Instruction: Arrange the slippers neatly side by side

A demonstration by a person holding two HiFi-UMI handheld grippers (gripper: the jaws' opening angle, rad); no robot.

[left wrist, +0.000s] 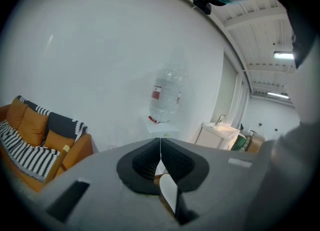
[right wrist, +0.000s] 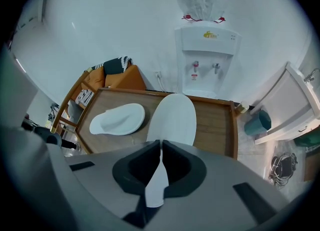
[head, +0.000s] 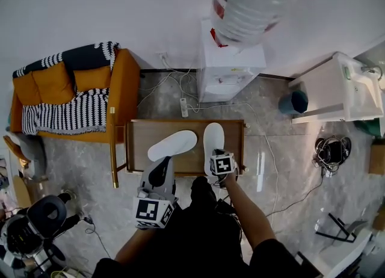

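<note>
Far left, an orange sofa (head: 66, 90) with a striped black-and-white throw is seen against the wall, beside the wooden bench (head: 138, 127). The left tongs (head: 161, 171) are held at the near edge of the bench, pointing only slightly downward; in the left gripper view the jaws are closed together on a thin white edge, read as the heel of the left slipper (head: 174, 144). That slipper is laid on the bench at a slant, with its toe angled up and right toward the other one. The right slipper (head: 213, 138) is laid straight, its toe toward the far edge of the bench, just beside the left slipper's toe with a small gap seen between them; the pair is not parallel. The right tongs (head: 216, 151) are pointed steeply down at the near end of the right slipper, and in the right gripper view the jaws are clamped on its white heel edge, with the rest of the slipper stretched ahead over the bench top. Behind the bench, a white water dispenser (head: 231, 69) with a large clear bottle (head: 252, 3) on top is set against the wall. Further right, a blue bin (head: 293, 101) and a white sink cabinet (head: 340, 87) are seen, with a coil of cables (head: 331, 147) on the floor.
</note>
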